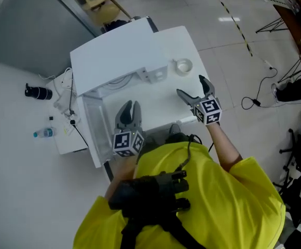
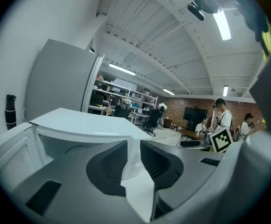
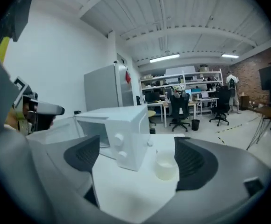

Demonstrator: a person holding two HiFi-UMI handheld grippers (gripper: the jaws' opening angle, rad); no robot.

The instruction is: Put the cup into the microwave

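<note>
White table holds microwave, cup; right tool gapes empty (left tool seemingly shut)

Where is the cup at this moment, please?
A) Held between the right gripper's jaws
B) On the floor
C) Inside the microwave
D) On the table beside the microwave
D: the cup stands on the white table beside the microwave, ahead of the right gripper, whose open jaws do not touch it.
</note>
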